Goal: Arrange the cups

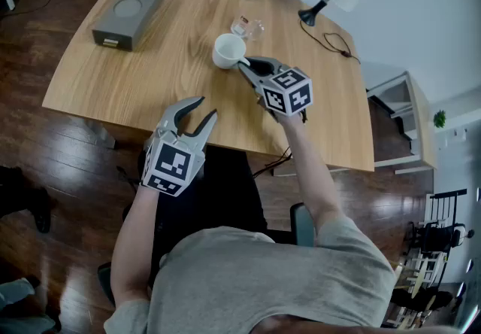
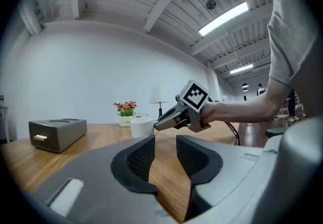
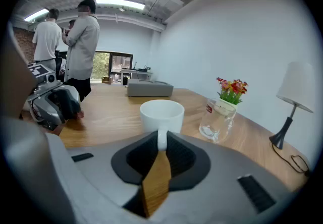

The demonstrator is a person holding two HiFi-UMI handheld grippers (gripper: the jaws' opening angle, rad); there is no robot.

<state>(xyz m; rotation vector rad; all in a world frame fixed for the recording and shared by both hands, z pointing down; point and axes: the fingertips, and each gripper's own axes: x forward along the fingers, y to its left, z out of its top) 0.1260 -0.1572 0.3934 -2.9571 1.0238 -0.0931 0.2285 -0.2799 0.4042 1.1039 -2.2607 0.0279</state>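
Right hand-held gripper (image 3: 161,136) pinched handle (image 3: 161,141) of cup (image 3: 161,113) straight ahead; left hand-held gripper (image 2: 165,143), jaws apart, empty, farther back.

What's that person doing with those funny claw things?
A person at a wooden table holds a claw-like gripper in each hand. The right gripper is shut on the handle of the white mug, which seems to stand on the table next to a clear glass. The left gripper is open and empty, near the table's front edge. The cups are not lined up yet.
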